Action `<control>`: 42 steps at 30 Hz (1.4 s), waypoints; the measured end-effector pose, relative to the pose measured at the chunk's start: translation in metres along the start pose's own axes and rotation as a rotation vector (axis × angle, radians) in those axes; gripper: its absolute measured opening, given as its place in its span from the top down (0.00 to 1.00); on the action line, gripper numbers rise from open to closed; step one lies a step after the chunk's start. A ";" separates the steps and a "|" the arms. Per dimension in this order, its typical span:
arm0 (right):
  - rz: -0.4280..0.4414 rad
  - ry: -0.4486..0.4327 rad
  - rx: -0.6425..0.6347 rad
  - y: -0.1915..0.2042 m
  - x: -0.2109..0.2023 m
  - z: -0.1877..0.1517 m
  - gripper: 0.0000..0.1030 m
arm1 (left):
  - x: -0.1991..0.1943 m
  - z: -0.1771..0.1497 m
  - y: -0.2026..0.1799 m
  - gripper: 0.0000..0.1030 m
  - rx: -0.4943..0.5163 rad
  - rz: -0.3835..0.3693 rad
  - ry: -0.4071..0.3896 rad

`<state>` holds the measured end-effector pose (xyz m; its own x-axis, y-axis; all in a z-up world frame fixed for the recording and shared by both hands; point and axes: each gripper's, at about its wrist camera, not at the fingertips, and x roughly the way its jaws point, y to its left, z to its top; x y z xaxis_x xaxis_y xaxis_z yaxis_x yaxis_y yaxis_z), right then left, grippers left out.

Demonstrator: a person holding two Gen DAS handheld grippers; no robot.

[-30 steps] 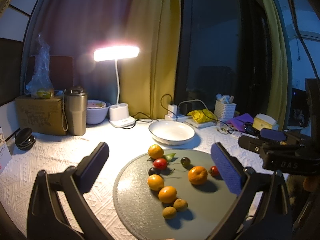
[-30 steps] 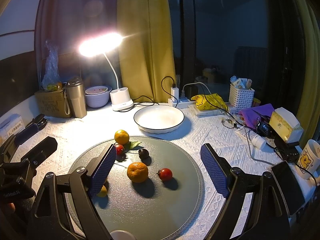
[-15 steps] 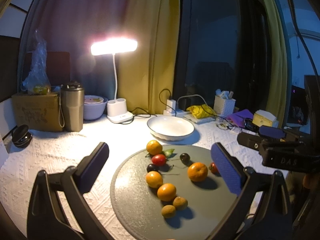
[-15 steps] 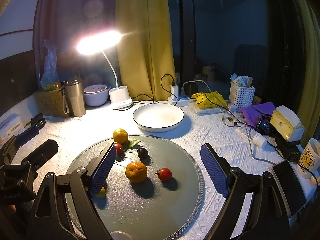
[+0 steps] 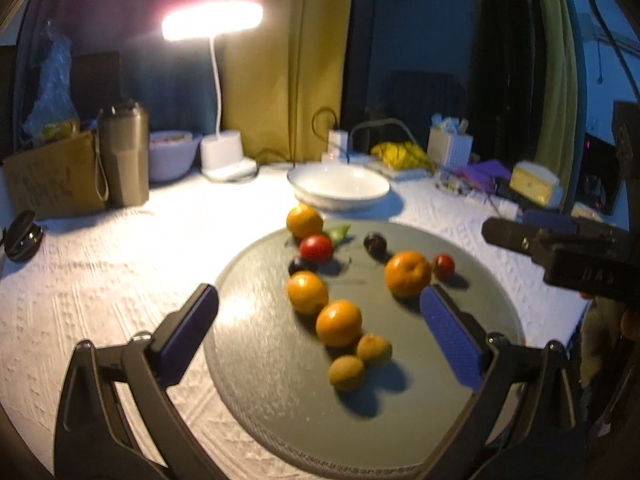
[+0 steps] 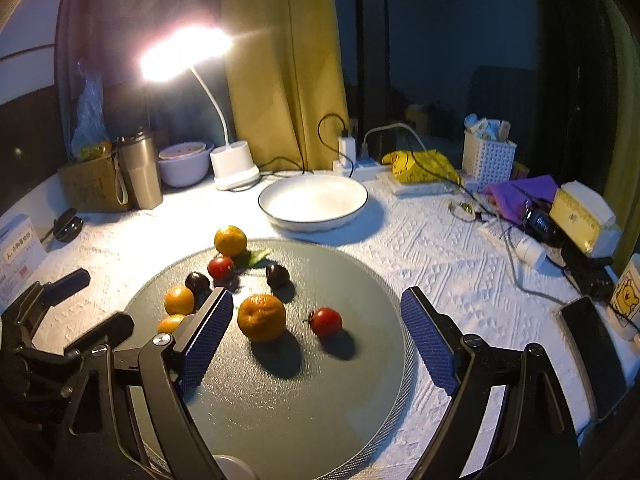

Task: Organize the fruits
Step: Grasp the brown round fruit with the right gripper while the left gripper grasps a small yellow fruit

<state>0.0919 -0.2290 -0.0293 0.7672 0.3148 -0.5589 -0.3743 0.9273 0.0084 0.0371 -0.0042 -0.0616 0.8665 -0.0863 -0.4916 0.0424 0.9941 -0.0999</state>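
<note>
**Fruit scattered on the grey mat, both grippers wide and empty**

Here's the fruit: a big dimpled orange (image 6: 261,322) sits near the middle of the round grey mat (image 6: 360,400), with a small red tomato (image 6: 326,321) just beside it on the right. Behind them rests a dark plum (image 6: 277,275). Toward the mat's far-left edge there's another orange (image 6: 230,240) with a green leaf (image 6: 256,257) against it, a second red tomato (image 6: 220,267) and another dark plum (image 6: 197,281) close by. From the left wrist view, two more oranges (image 5: 307,292) (image 5: 339,322) run in a line toward the near edge, ending in two small yellow-brown fruits (image 5: 373,349) (image 5: 347,371) touching each other.

The right gripper (image 6: 316,336) hovers over the mat, jaws spread wide, nothing between them but the orange and tomato below. The left gripper (image 5: 320,336) is spread wide too, holding nothing.

Beyond the mat's far edge, on the white tablecloth (image 6: 420,248), a white bowl (image 6: 313,201) stands empty. Further back left, a pale bowl (image 6: 185,164) holds something I can't make out, next to a metal tumbler (image 6: 141,174), a cardboard box (image 6: 92,188) and the lit desk lamp (image 6: 234,168).
</note>
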 end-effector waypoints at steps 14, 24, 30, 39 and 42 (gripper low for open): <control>0.071 0.093 -0.006 0.009 0.023 -0.021 0.21 | 0.024 -0.033 0.000 0.43 0.009 -0.008 0.176; 0.129 0.133 -0.032 0.028 0.032 -0.024 0.29 | 0.024 -0.036 0.006 0.74 0.007 -0.021 0.191; 0.175 0.155 -0.066 0.048 0.037 -0.026 0.36 | 0.020 -0.033 0.019 0.75 -0.017 -0.018 0.173; 0.240 0.207 -0.128 0.084 0.048 -0.033 0.40 | 0.012 -0.032 0.037 0.76 -0.047 -0.016 0.142; 0.246 0.229 -0.139 0.090 0.054 -0.035 0.50 | 0.011 -0.032 0.039 0.76 -0.052 -0.016 0.137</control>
<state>0.0808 -0.1360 -0.0879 0.5144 0.4569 -0.7256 -0.6127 0.7879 0.0617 0.0323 0.0319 -0.0981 0.7895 -0.1136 -0.6032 0.0267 0.9882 -0.1511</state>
